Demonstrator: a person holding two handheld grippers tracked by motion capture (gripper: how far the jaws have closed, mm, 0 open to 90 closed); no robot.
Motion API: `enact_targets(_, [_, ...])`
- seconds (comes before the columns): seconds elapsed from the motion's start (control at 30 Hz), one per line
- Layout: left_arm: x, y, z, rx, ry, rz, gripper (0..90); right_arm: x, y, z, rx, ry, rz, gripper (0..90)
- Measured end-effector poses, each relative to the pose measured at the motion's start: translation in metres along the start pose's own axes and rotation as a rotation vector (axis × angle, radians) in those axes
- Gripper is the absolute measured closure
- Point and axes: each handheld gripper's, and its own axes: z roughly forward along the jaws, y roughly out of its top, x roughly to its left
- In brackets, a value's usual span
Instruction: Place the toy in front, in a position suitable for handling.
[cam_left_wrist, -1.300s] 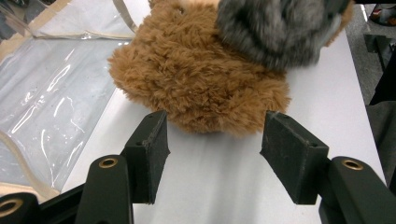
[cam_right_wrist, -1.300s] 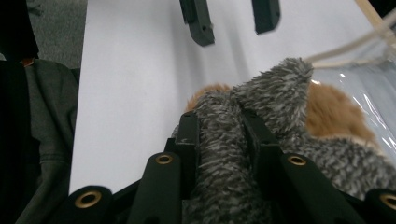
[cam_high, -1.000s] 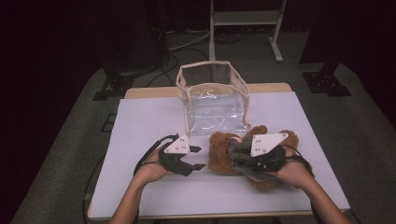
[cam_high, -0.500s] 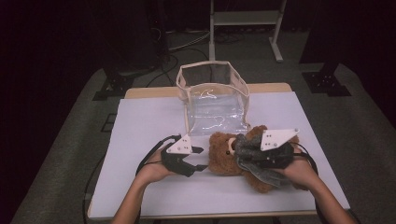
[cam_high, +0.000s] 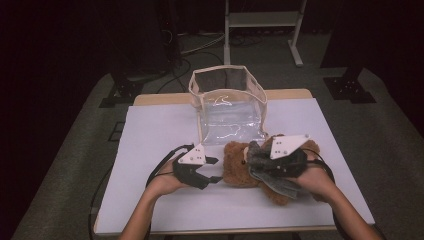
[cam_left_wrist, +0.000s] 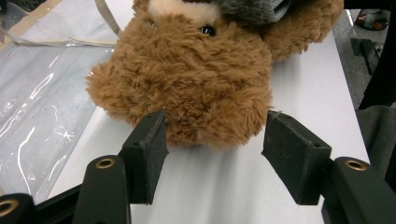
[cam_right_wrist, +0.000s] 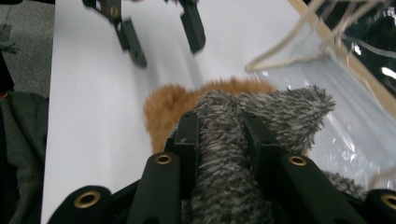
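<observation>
A brown plush bear (cam_high: 235, 167) lies on the white table top, with a grey fuzzy cloth (cam_high: 270, 175) over its body. My right gripper (cam_high: 255, 162) is shut on a fold of that grey cloth (cam_right_wrist: 224, 154), and the bear's fur (cam_right_wrist: 168, 107) shows just beyond the jaws. My left gripper (cam_high: 216, 170) stands open at the bear's head (cam_left_wrist: 196, 79). In the left gripper view (cam_left_wrist: 215, 149) one pad brushes the fur and the other stands apart from it.
A clear plastic bag with beige trim (cam_high: 230, 107) stands open just behind the bear, its near side lying flat on the table. The white table top (cam_high: 150, 135) stretches out to the left. Dark floor and stand legs lie beyond the table.
The grey cloth in my right gripper has bunched up and shows more toward the bear's head. My left gripper has stayed where it was.
</observation>
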Motion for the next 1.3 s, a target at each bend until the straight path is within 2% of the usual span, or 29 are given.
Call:
enact_targets(0.13, [0.000,-0.002,-0.001,-0.001,0.000,-0.006,38.6,-0.006,0.021,0.018,0.013,0.015,-0.014,69.6])
enact_targets(0.27, [0.001,-0.002,-0.004,-0.005,0.003,-0.007,38.6,-0.010,0.025,0.029,0.039,0.031,-0.013,69.4])
enact_targets(0.37, [0.001,-0.003,-0.007,-0.010,0.010,-0.009,38.6,-0.011,0.015,0.022,0.032,0.045,0.009,69.5])
enact_targets(0.47, [0.001,-0.002,-0.007,-0.013,0.013,-0.010,38.7,-0.012,0.004,0.008,0.001,0.052,0.043,69.2])
enact_targets(0.53, [0.000,-0.001,-0.006,-0.011,0.012,-0.006,38.6,-0.016,-0.001,-0.003,-0.013,0.030,0.064,69.2])
enact_targets(0.6, [-0.001,-0.001,-0.005,-0.011,0.009,-0.006,38.6,-0.021,-0.008,-0.010,-0.006,0.006,0.086,69.2])
enact_targets(0.7, [0.000,0.000,-0.003,-0.004,0.006,0.000,38.6,-0.026,-0.023,-0.013,0.017,-0.015,0.117,69.2])
enact_targets(0.83, [-0.001,0.005,0.002,-0.008,-0.006,0.000,38.3,-0.023,-0.039,-0.011,0.014,0.004,0.158,69.5])
enact_targets(0.87, [-0.001,0.008,0.004,-0.011,-0.009,0.011,38.2,-0.020,-0.042,-0.010,0.010,0.012,0.163,69.6])
enact_targets(1.0, [-0.004,0.024,0.014,-0.023,-0.029,0.046,38.2,-0.004,-0.044,-0.007,0.032,0.057,0.122,69.7])
enact_targets(1.1, [-0.006,0.033,0.025,0.001,-0.050,0.076,38.5,0.002,-0.039,-0.011,0.047,0.087,0.087,69.7])
enact_targets(1.17, [-0.008,0.034,0.034,0.014,-0.071,0.080,38.6,0.001,-0.035,-0.013,0.041,0.072,0.079,69.6])
enact_targets(1.23, [-0.012,0.032,0.043,0.035,-0.071,0.086,37.7,-0.004,-0.031,-0.015,0.018,0.052,0.084,69.6])
enact_targets(1.3, [-0.012,0.030,0.047,0.034,-0.080,0.073,37.7,-0.011,-0.029,-0.016,-0.004,0.039,0.094,69.6])
